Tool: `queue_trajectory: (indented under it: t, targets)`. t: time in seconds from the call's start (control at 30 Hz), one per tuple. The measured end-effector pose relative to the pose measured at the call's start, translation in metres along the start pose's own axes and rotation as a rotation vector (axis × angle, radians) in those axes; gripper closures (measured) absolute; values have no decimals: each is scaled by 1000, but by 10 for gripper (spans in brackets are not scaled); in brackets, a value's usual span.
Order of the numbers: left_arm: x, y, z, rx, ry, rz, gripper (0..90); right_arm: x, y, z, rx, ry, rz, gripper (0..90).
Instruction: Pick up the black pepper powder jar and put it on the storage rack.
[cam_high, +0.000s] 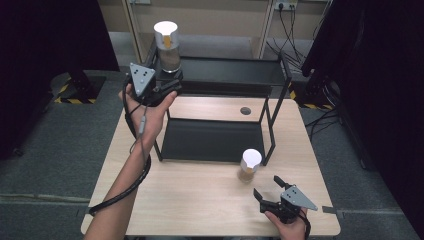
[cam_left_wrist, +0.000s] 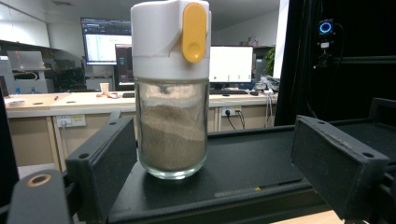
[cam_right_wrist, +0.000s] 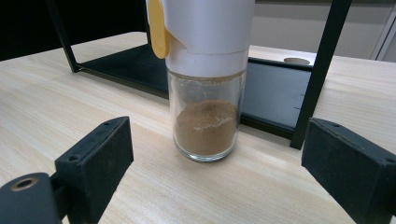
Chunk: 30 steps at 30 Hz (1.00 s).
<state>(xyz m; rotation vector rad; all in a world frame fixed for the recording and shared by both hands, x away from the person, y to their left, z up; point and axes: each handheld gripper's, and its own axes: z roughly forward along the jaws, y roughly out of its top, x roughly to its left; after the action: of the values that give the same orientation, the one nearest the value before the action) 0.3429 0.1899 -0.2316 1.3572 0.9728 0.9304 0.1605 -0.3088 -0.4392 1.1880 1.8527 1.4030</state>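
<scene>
Two glass spice jars with white lids and yellow flip tabs. One jar (cam_high: 168, 46) (cam_left_wrist: 171, 88), about half full of greyish-brown powder, stands on the top shelf of a black rack (cam_high: 235, 72) at its left end. My left gripper (cam_high: 167, 90) (cam_left_wrist: 215, 168) is open just in front of that jar, its jaws apart and not touching it. The other jar (cam_high: 249, 165) (cam_right_wrist: 205, 79), with a little brown powder, stands on the wooden table (cam_high: 200, 195) before the rack's right front leg. My right gripper (cam_high: 270, 187) (cam_right_wrist: 215, 172) is open a short way from it, holding nothing.
The rack's lower shelf (cam_high: 212, 140) lies bare on the table. A round cable hole (cam_high: 245, 110) is in the tabletop behind it. The rack's right front leg (cam_right_wrist: 322, 70) stands just beside the table jar. Dark curtains flank the table.
</scene>
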Motion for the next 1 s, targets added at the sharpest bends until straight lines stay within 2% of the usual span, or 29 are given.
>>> queue_trajectory:
  t: [0.27,0.67,1.0]
  targets:
    - [-2,-9,-9,-3,-13,2,138,0,0,0,0,0,-1,91]
    - [-2,-38,-26,16,-43,0,137,1,0,0,2,-2,-5,91]
    - [-1,-54,-33,31,-60,1,137,0,0,0,1,-2,-3,91]
